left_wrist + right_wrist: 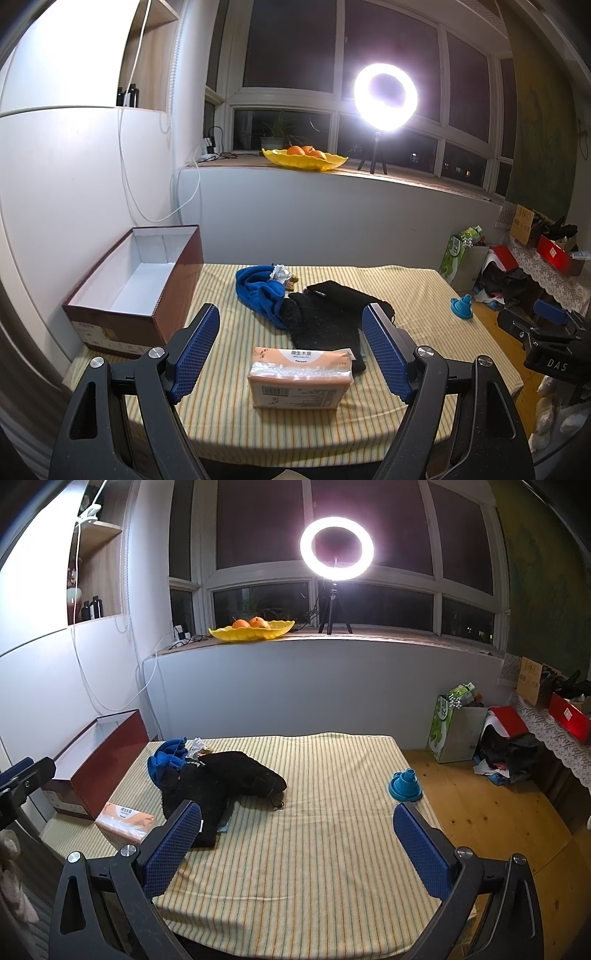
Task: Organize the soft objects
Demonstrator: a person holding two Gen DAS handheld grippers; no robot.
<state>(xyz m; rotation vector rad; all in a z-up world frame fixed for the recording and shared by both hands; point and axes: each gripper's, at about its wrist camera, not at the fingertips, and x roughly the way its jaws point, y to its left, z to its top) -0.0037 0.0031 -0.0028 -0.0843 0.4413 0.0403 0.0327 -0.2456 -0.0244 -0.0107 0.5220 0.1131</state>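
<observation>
An orange tissue pack (299, 374) lies on the striped cloth, between and just ahead of my open left gripper (291, 332). Behind it lie black garments (325, 314) and a blue towel (260, 291) with a crumpled wrapper (281, 275). An open red-brown box (136, 288) with a white, bare inside stands at the left. My right gripper (297, 834) is open and empty over bare cloth; the black garments (221, 779), the blue towel (168, 760), the tissue pack (125, 819) and the box (96, 760) lie to its left.
A blue funnel (404, 782) sits at the table's right edge, also in the left wrist view (461, 306). A wall stands behind the table, with a sill holding a yellow fruit dish (251, 629) and a ring light (336, 548). Bags and clutter (498, 738) stand on the wooden floor at right.
</observation>
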